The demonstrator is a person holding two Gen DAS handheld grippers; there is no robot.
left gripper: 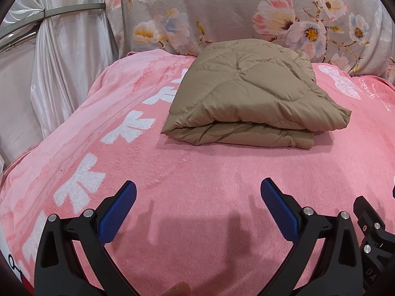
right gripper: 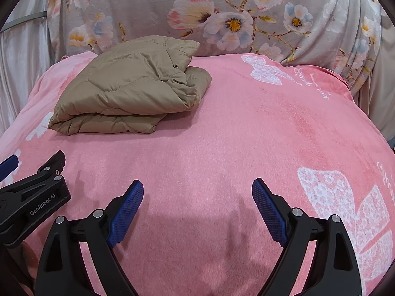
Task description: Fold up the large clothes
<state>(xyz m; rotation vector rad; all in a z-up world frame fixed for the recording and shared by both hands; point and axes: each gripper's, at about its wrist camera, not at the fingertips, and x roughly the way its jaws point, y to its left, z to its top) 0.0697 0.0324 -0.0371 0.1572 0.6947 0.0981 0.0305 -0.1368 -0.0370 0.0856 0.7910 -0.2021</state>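
The tan puffy jacket [left gripper: 249, 98] is lying folded on the pink blanket [left gripper: 197, 167], far ahead of both jaws. The left gripper [left gripper: 198, 192] is holding its jaws wide apart, with nothing between them. The right gripper [right gripper: 197, 190] is doing the same. Bare pink blanket is lying between the jaws and the jacket. The left gripper's side is showing "GenRobot.AI".

A bed covered by a pink blanket [left gripper: 197, 172] with white bow prints along its left side and white butterflies at right. On it, toward the far middle, lies a folded tan quilted jacket [left gripper: 249, 93], its fold edge facing near, flat on the blanket.
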